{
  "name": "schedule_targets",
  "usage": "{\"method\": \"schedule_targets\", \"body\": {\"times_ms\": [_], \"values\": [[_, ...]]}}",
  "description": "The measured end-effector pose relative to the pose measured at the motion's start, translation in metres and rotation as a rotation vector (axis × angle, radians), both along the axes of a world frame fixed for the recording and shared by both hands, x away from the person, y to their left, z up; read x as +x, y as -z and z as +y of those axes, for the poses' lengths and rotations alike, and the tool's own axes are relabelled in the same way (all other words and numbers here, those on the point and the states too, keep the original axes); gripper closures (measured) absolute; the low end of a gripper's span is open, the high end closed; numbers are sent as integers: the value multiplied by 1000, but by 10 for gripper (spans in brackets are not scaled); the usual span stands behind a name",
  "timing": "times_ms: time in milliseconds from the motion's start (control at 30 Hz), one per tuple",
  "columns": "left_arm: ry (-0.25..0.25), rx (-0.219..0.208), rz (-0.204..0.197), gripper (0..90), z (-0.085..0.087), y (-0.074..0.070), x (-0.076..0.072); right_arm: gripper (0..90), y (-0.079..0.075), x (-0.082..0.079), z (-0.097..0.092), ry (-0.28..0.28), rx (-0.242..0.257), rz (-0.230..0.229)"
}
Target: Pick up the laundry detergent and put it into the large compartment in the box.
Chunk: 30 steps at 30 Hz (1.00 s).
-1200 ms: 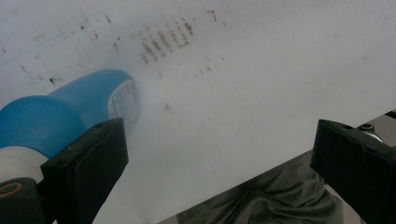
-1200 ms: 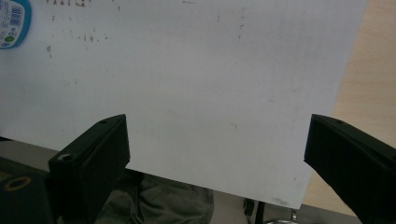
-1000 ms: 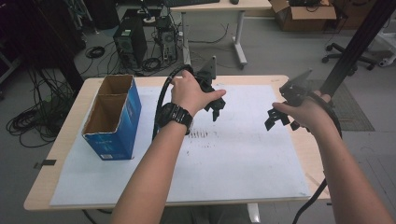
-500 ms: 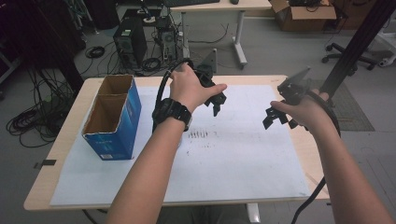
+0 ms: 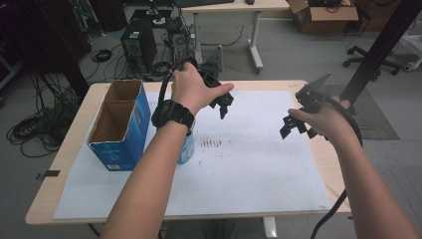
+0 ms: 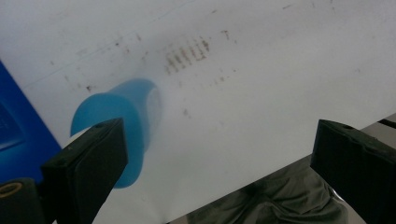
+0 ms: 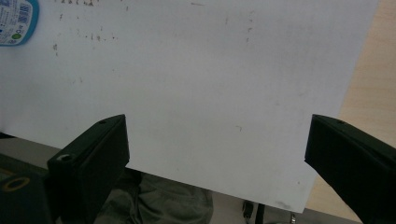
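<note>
A blue bottle [image 5: 187, 147] stands on the white paper sheet [image 5: 249, 164], partly hidden by the person's left forearm. In the left gripper view the blue bottle [image 6: 119, 123] is seen from above, just past the left jaw, and nothing is between the jaws. My left gripper [image 5: 223, 103] is open and held above the paper's far middle; its jaws [image 6: 224, 154] stand wide apart. My right gripper [image 5: 297, 127] hovers open over the paper's right part. Its jaws [image 7: 219, 149] are spread over bare paper, with the bottle's label [image 7: 16, 21] at the top left.
A blue cardboard box [image 5: 119, 124] with an open top stands at the table's left, close to the bottle. The wooden table [image 5: 74, 144] shows around the paper. Faint dark marks [image 5: 211, 143] dot the paper's middle. Computers and cables lie on the floor beyond.
The left hand has drifted slightly; the right hand holds its place. Nothing was taken hold of or let go.
</note>
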<state>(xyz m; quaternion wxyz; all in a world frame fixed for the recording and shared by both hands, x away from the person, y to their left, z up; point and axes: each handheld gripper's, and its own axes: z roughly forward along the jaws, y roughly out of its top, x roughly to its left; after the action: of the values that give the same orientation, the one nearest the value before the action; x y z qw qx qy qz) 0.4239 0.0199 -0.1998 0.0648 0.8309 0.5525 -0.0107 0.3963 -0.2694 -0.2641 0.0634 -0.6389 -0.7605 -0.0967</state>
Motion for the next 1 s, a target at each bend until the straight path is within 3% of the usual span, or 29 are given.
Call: {"method": "schedule_targets", "body": {"times_ms": [300, 367, 567, 1000], "values": [[-21, 7, -8, 43, 17, -3, 3, 64, 2, 1, -3, 4, 2, -1], [-29, 43, -16, 43, 22, -4, 4, 64, 3, 1, -4, 5, 1, 1], [-35, 43, -10, 43, 32, -6, 4, 64, 4, 2, -3, 3, 4, 4], [-33, 60, 3, 43, 53, 3, 10, 65, 9, 5, -3, 5, 3, 9]]}}
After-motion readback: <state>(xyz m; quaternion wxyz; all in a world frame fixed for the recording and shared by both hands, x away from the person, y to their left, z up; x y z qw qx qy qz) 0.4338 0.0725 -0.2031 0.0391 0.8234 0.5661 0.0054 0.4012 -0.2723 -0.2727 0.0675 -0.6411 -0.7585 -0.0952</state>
